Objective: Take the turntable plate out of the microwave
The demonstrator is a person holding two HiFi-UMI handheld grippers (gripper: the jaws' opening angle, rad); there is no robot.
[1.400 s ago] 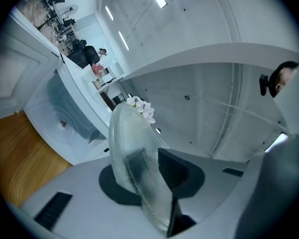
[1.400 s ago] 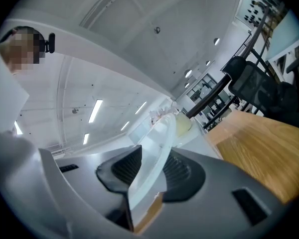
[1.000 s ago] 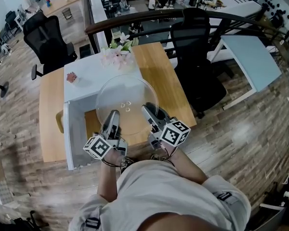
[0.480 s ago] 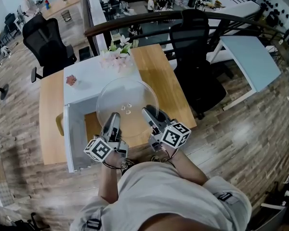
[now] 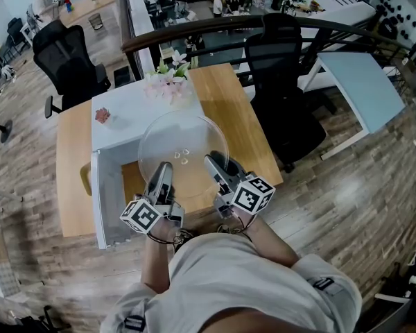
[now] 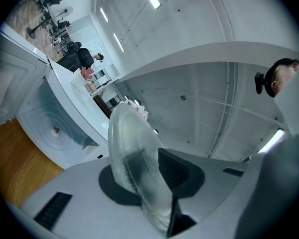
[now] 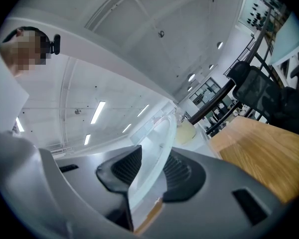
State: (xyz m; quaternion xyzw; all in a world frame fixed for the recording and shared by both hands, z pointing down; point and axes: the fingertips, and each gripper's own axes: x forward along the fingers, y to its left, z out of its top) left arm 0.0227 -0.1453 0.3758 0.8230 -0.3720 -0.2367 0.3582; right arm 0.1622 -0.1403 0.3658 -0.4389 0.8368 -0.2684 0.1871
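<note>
A round clear glass turntable plate is held flat in the air in front of the white microwave, over the wooden table. My left gripper is shut on the plate's near-left rim, and my right gripper is shut on its near-right rim. In the left gripper view the plate stands edge-on between the two dark pads. The right gripper view shows the plate's rim pinched between ribbed pads. The microwave's door hangs open at the left.
Pink and white flowers and a small pink object sit on the microwave's top. Black office chairs stand beyond the table and at the far left. A dark curved railing runs behind the table.
</note>
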